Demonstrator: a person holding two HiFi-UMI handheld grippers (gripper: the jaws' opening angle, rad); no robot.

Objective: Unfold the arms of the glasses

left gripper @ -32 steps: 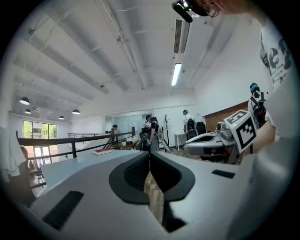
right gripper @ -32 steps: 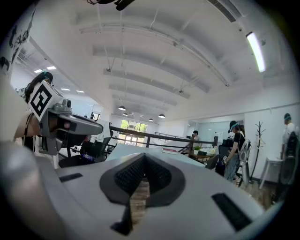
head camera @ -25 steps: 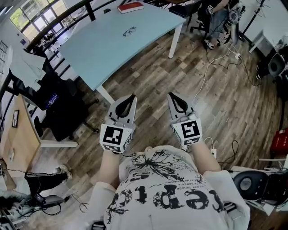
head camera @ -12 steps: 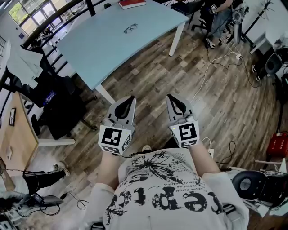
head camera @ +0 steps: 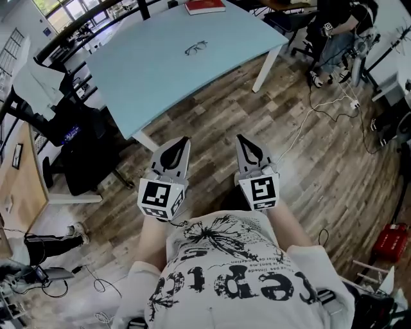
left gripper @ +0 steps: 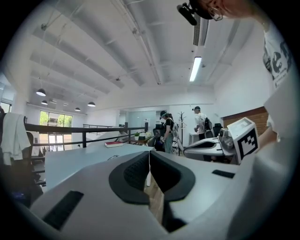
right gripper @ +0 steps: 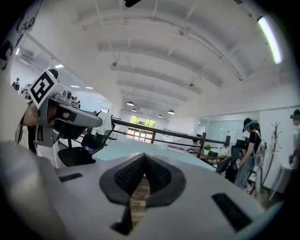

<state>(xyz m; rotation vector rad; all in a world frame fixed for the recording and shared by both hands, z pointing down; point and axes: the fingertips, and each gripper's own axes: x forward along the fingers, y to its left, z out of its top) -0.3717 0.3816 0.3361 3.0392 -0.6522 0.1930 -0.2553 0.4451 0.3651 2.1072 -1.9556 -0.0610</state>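
The glasses (head camera: 196, 47) are a small dark-framed pair lying on the light blue table (head camera: 148, 77), far ahead of both grippers in the head view. My left gripper (head camera: 185, 139) and right gripper (head camera: 239, 137) are held side by side over the wooden floor, short of the table's near edge. Both are shut with nothing between the jaws. In the left gripper view the left gripper (left gripper: 149, 152) has its dark pads meeting, with the tabletop beyond. The right gripper (right gripper: 143, 156) looks the same in its own view.
A red book (head camera: 205, 6) lies at the table's far edge. A black office chair (head camera: 77, 148) stands left of the table's near corner. Cables (head camera: 308, 115) trail over the floor at right. A white table leg (head camera: 268, 61) and a seated person (head camera: 337, 29) are at the back right.
The table and glasses have slid down and nearer in the head view as the person walks toward them. Both grippers stay shut, held out in front.
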